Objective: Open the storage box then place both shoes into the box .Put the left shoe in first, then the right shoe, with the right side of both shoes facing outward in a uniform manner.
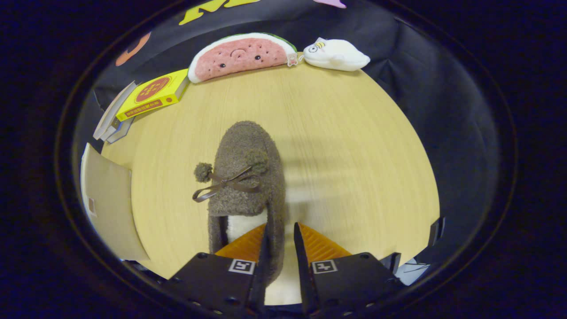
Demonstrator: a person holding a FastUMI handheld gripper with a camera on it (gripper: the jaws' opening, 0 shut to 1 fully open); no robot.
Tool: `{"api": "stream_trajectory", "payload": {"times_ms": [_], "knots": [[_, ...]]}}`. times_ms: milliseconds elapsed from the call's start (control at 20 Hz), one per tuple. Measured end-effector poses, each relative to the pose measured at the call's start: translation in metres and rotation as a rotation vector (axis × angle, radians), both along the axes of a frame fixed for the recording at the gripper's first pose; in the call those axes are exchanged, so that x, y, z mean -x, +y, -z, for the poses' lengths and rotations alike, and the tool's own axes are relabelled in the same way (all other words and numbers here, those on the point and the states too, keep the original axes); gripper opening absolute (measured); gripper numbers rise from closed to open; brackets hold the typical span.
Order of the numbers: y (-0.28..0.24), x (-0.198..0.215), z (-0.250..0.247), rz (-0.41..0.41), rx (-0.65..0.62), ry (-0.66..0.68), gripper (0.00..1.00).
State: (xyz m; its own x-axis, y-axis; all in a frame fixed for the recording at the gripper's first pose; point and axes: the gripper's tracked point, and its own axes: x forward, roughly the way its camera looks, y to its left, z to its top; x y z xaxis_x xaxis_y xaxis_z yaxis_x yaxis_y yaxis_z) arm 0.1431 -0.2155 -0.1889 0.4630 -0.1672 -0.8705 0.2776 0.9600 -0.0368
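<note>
tool [281, 235] pinching the right wall of the brown fuzzy shoe [248, 177] at its heel. bare bench [354, 155] right; cardboard box flap [108, 204] left; plush toys far.

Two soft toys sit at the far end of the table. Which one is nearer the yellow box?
The watermelon-slice plush, almost touching the yellow box; the white plush lies on its other side.

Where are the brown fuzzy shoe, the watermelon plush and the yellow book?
brown fuzzy shoe [241, 153]: gripper view, on its toe top, ahead of the fingers.
watermelon plush [241, 55]: gripper view, on its pink face.
yellow book [153, 94]: gripper view, on its cover.
</note>
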Motion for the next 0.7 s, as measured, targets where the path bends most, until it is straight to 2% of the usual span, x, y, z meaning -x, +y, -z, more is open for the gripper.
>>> {"api": "stream_trajectory", "payload": {"times_ms": [100,150,250,450,600,700], "knots": [[0.000,-0.002,-0.002,-0.005,0.008,-0.005,0.14],[0.000,-0.003,-0.004,-0.009,0.009,-0.015,0.14],[0.006,-0.003,-0.009,0.044,-0.089,-0.047,0.01],[0.025,0.010,-0.022,0.063,-0.235,-0.052,0.00],[0.046,0.020,-0.048,0.039,-0.245,-0.084,0.00],[0.072,0.028,-0.072,-0.012,-0.257,-0.106,0.00]]}}
